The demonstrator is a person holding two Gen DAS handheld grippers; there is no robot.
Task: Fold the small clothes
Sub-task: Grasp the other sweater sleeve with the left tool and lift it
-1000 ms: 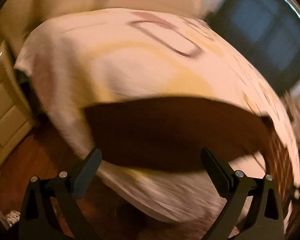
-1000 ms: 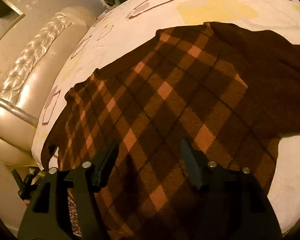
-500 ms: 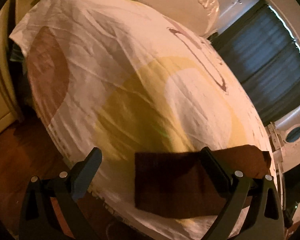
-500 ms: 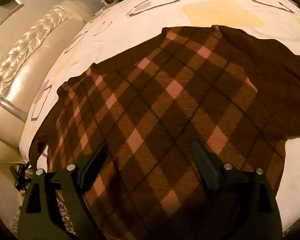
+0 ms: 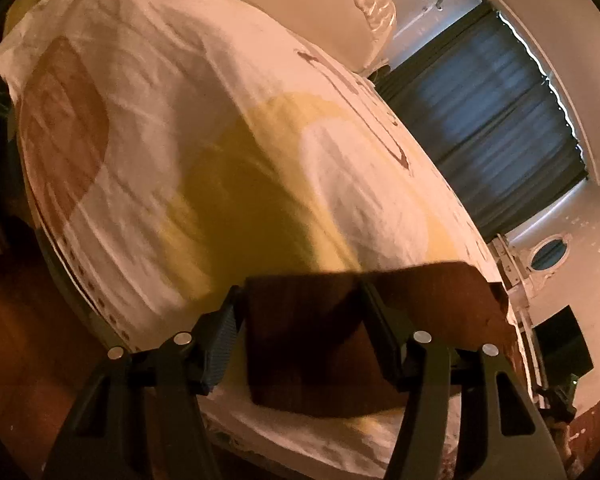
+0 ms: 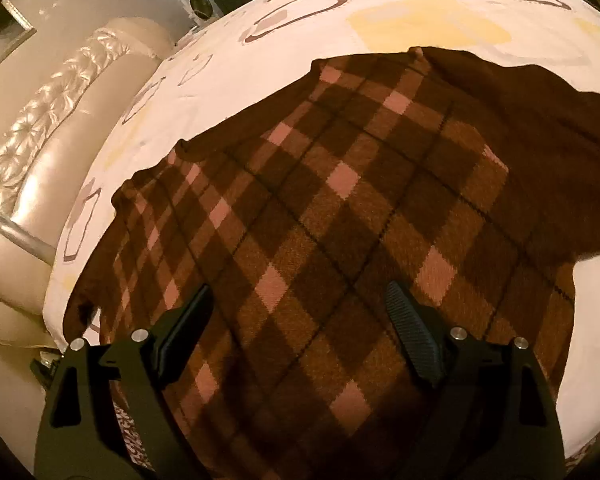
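Both tongs are held released: left tongs astride a sweater edge, right tongs above it on the bed.

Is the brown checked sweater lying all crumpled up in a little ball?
No, the brown checked sweater lies spread out flat across the patterned bedsheet, with the open right gripper above it.

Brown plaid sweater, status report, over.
Left gripper open, straddling sweater edge. Right gripper open above brown plaid knit sweater, spread flat on patterned bedsheet. Nothing in the way.
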